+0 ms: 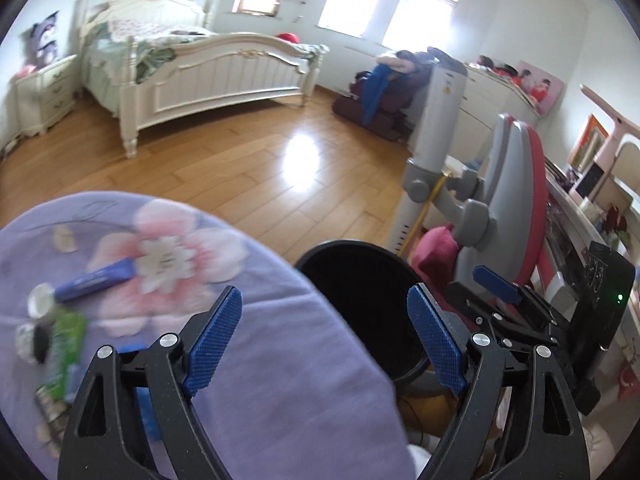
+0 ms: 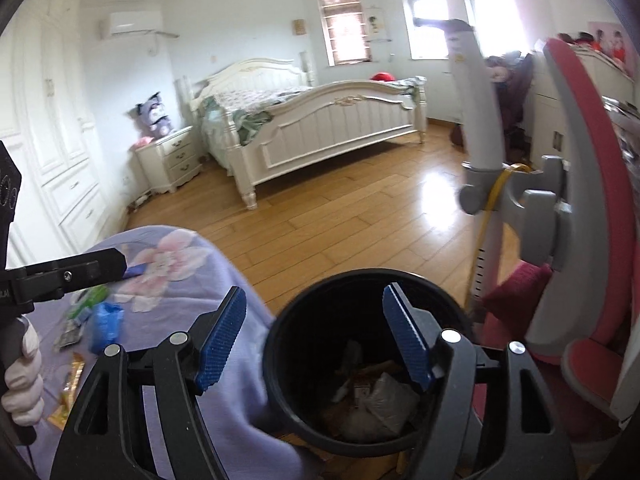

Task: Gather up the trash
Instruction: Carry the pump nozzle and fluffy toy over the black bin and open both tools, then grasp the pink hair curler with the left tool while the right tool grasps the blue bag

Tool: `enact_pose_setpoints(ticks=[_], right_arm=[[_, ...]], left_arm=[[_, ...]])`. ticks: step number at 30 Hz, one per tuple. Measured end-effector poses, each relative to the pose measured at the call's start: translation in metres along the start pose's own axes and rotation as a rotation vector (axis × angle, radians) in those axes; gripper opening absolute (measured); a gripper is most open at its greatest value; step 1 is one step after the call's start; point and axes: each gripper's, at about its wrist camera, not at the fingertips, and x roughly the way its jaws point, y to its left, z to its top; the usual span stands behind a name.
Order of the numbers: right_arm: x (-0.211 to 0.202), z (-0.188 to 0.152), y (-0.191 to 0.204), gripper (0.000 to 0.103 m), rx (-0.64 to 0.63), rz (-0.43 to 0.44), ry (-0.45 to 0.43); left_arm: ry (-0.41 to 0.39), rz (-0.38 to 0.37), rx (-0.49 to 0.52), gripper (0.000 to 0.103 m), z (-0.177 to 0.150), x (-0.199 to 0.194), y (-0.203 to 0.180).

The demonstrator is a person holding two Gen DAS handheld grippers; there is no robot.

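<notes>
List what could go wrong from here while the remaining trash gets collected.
1. The bin stands below the cloth's edge; trash released off-centre could land on the floor.
2. The tube and green wrapper lie close together, so one grab may drag both.
3. The two open tools work close together and might collide.

A lilac cloth [image 1: 248,360] printed with a large pink flower covers the rounded surface where the litter lies. Scattered on it are a blue tube [image 1: 94,280] with a white cap, a green wrapper [image 1: 68,344], a crumpled blue wrapper [image 2: 105,326] and a yellow-orange packet [image 2: 70,390]. Just beside its edge, on the wooden plank floor [image 1: 224,176], stands a black bin [image 2: 360,360] holding crumpled paper scraps.
</notes>
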Motion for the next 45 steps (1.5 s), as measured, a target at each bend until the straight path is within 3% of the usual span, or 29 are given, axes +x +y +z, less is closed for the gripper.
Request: enact_pose_setpoints(ticks=[3, 7, 12, 15, 19, 20, 24, 27, 30, 36, 41, 45], right_arm=[[0.003, 0.006, 0.034, 0.071, -0.051, 0.074, 0.027], [0.004, 0.011, 0.086, 0.071, -0.164, 0.162, 0.061], [0.011, 0.004, 0.146, 0.071, -0.284, 0.271, 0.132], [0.025, -0.002, 0.175, 0.071, -0.321, 0.321, 0.188], [0.052, -0.012, 0.202, 0.071, -0.359, 0.326, 0.252], [0.061, -0.015, 0.206, 0.071, -0.359, 0.327, 0.274], [0.083, -0.028, 0.219, 0.071, -0.368, 0.316, 0.343], [0.09, -0.037, 0.22, 0.07, -0.367, 0.311, 0.366], [0.095, -0.041, 0.219, 0.052, -0.376, 0.312, 0.396], [0.075, -0.044, 0.225, 0.046, -0.468, 0.341, 0.329], [0.049, -0.042, 0.219, 0.046, -0.464, 0.392, 0.258], [0.019, -0.03, 0.2, 0.046, -0.405, 0.406, 0.127]], left_arm=[[-0.027, 0.057, -0.049, 0.084, -0.012, -0.045, 0.037], [-0.067, 0.212, -0.099, 0.084, -0.044, -0.115, 0.091], [-0.026, 0.489, -0.205, 0.084, -0.106, -0.186, 0.16], [0.04, 0.564, -0.329, 0.084, -0.148, -0.206, 0.192], [0.095, 0.529, -0.419, 0.081, -0.179, -0.205, 0.213], [0.086, 0.511, -0.419, 0.081, -0.181, -0.204, 0.214], [0.07, 0.555, -0.352, 0.081, -0.174, -0.195, 0.207], [0.082, 0.533, -0.359, 0.075, -0.173, -0.184, 0.207], [0.083, 0.486, -0.339, 0.061, -0.171, -0.176, 0.204], [0.075, 0.457, -0.284, 0.039, -0.165, -0.16, 0.203], [0.029, 0.346, -0.336, 0.03, -0.165, -0.165, 0.215], [-0.033, 0.358, -0.19, 0.03, -0.147, -0.17, 0.185]])
